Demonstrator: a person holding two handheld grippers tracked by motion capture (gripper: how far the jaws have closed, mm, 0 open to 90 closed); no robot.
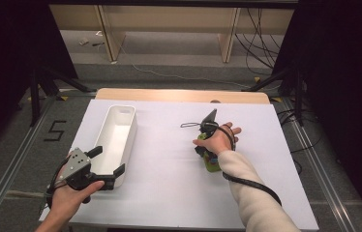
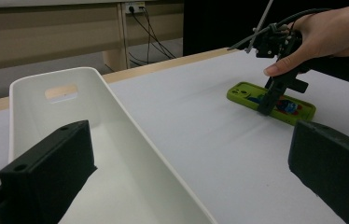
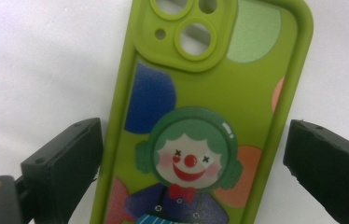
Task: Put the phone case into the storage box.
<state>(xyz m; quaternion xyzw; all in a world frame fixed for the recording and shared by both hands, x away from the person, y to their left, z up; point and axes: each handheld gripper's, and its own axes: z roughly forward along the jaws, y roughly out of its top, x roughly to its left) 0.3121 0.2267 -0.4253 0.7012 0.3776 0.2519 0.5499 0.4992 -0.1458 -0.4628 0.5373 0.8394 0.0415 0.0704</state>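
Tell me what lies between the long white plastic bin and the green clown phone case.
Nothing: the high view shows bare white table between the long white plastic bin and the green clown phone case.

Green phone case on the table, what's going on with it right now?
A person's right gripper is lowered over the green phone case, its open jaws on either side of it, not yet closed. The case lies flat on the white table. The left gripper hangs open at the near end of the white bin.
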